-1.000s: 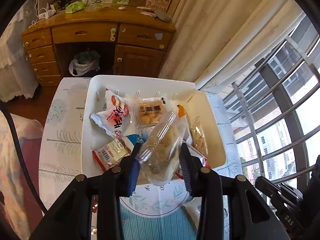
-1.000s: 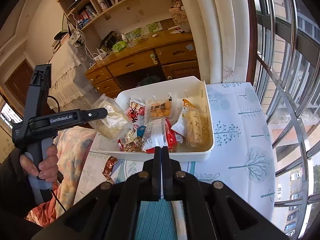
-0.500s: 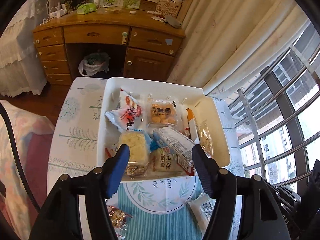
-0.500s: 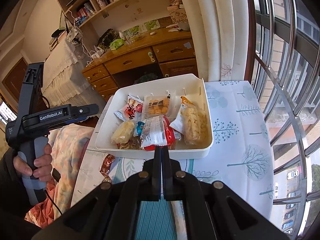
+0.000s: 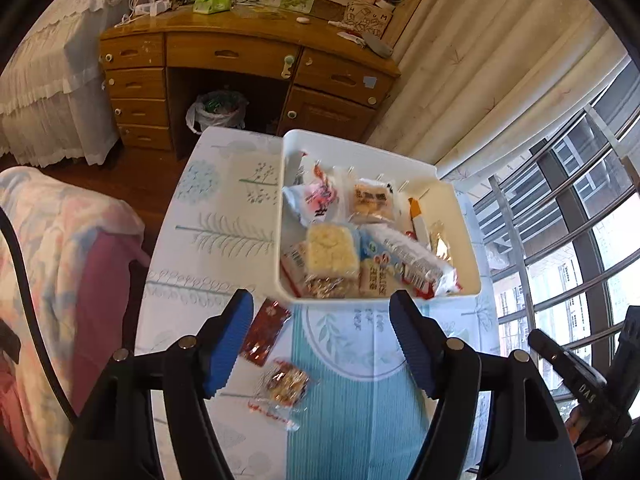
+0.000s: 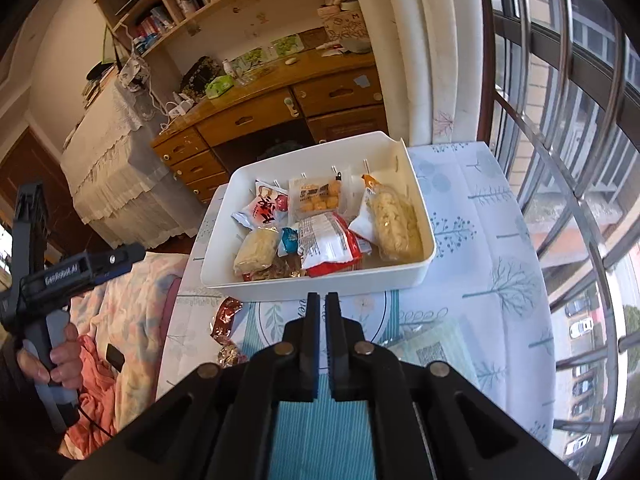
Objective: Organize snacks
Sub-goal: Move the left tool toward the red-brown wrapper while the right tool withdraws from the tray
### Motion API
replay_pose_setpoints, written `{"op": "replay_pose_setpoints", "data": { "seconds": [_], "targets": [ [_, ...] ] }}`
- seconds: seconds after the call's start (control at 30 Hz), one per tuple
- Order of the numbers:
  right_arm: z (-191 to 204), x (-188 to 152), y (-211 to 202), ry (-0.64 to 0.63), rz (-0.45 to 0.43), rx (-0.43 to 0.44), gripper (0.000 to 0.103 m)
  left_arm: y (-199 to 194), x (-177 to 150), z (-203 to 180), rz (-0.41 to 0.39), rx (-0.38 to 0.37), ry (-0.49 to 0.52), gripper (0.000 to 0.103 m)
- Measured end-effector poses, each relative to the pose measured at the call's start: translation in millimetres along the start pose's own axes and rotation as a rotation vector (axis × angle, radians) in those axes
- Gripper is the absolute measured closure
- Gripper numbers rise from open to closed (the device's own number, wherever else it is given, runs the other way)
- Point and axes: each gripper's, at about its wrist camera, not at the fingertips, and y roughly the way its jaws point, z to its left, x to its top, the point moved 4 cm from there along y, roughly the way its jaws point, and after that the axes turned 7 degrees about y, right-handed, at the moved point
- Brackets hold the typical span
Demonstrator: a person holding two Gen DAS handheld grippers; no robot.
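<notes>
left gripper point(image 5: 322, 336) fingers opening, empty | red packet point(image 5: 266, 332) at 9 o'clock, long axis 1–7 | right gripper point(image 6: 322, 346) barely parting, empty

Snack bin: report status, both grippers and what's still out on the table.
Left gripper opening, nothing between jaws. Right gripper opening, only a slit, empty. White bin full of snacks; red packet and clear wrapped snack still on tablecloth. Path clear.

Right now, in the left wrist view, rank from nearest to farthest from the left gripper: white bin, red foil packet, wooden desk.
From the left gripper:
1. red foil packet, on the table beside its left finger.
2. white bin, just ahead.
3. wooden desk, across the room.
</notes>
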Motion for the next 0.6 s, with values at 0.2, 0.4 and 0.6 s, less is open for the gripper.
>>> {"op": "replay_pose_setpoints", "data": {
  "seconds": [0.2, 0.4, 0.6],
  "targets": [
    [1, -12, -5, 0.076, 0.009, -0.006, 0.076, -4, -28, 22, 0.052, -0.005, -0.012, 0.027],
    [-6, -25, 2, 0.180, 0.054, -0.023, 0.062, 7, -51, 40, 0.125, 0.006, -0.008, 0.022],
    [-19, -40, 13, 0.300, 0.125, -0.047, 0.050, 27, -62, 45, 0.196, 0.004, 0.035, 0.018]
  ]
}}
